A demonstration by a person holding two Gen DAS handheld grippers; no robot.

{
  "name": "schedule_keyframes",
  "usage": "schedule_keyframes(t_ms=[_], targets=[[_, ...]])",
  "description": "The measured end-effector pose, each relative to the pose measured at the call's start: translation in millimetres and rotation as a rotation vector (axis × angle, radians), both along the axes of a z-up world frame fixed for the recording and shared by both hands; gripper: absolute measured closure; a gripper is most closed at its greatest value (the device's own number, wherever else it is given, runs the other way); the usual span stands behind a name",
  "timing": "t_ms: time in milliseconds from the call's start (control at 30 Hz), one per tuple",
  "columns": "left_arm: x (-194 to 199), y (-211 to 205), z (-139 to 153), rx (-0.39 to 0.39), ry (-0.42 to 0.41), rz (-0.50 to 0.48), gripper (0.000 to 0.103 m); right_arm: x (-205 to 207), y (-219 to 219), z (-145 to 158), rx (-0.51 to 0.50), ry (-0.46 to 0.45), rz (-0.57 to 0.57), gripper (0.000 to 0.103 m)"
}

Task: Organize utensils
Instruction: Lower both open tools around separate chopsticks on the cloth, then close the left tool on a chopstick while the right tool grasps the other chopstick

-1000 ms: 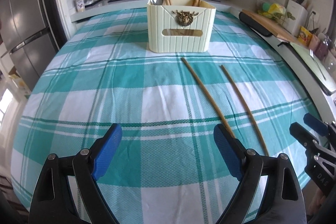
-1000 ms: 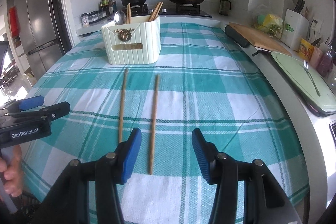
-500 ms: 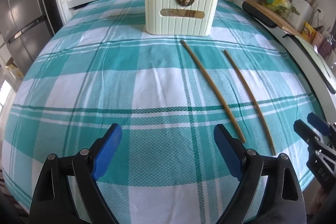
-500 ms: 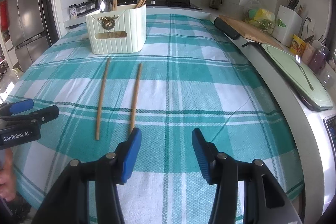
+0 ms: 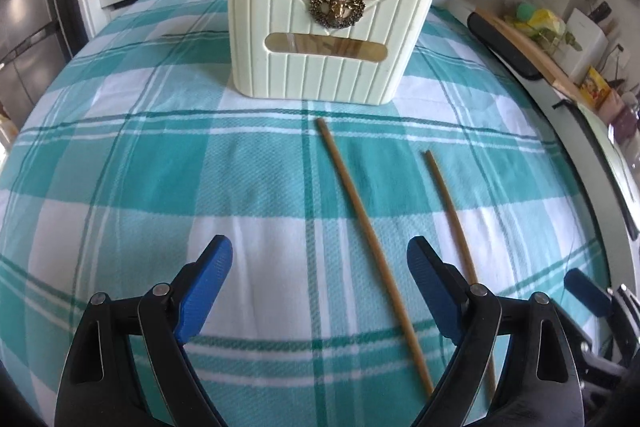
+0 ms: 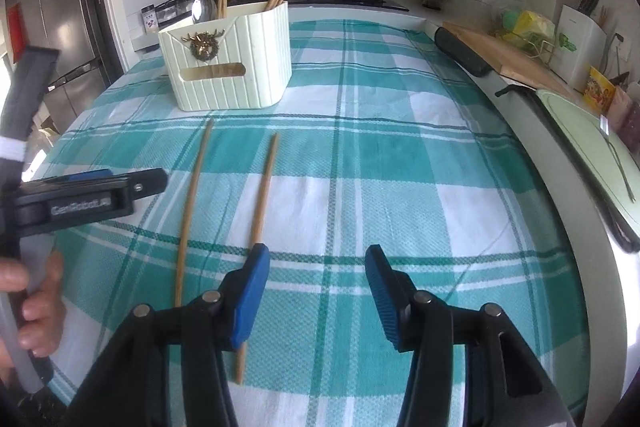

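left gripper [image 5: 319,285] hangs with its blue pads spread wide and empty over the teal plaid tablecloth [image 5: 120,163], the left chopstick [image 5: 370,243] running up between the pads toward the cream utensil holder [image 5: 324,39], the right chopstick [image 5: 450,205] passing just outside its right pad. right gripper [image 6: 316,293] is about half spread and holds nothing, the right chopstick [image 6: 262,195] slipping under its left pad and the left chopstick [image 6: 192,195] lying further left, both well short of the utensil holder [image 6: 232,63].

Table [image 5: 120,187] has a teal plaid cloth; two chopsticks [image 5: 372,247] lie just ahead of the grippers, holder [image 5: 328,67] beyond them.
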State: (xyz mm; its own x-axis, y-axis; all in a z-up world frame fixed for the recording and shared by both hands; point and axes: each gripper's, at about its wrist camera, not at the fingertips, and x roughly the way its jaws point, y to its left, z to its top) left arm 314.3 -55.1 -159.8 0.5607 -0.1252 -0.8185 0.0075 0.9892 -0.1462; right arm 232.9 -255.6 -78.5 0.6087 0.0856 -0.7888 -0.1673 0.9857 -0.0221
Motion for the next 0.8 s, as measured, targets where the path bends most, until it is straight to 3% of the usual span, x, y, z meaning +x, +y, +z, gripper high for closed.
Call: schedule_keyframes(t_ms=[200,333,367,467,567,800], targets=[[44.7,-5.1,-18.8,0.049,0.048,0.005,0.021,42.8,22.8,-9.6,0.081,0.052,0.114,0.052],[50.2,-13.8,-23.0,0.137,0.025,-0.009,0.021,68.4,32.7,-24.2,0.087,0.100,0.154,0.054],[47.4,-16.4,-23.1,0.153,0.010,-0.019,0.022,71.7,35.2,-28.0,0.083,0.110,0.169,0.056],[35.4,-23.7,-22.3,0.177,-0.038,-0.082,0.033,74.7,43.4,-40.5,0.017,0.144,0.210,0.080],[24.9,-23.9,-20.6,0.175,-0.052,-0.155,0.045,69.2,39.4,-41.5,-0.030,0.135,0.203,0.092],[28.0,-4.7,-17.6,0.102,0.001,-0.221,0.040,75.1,25.2,-39.4,0.017,0.180,0.202,0.091]])
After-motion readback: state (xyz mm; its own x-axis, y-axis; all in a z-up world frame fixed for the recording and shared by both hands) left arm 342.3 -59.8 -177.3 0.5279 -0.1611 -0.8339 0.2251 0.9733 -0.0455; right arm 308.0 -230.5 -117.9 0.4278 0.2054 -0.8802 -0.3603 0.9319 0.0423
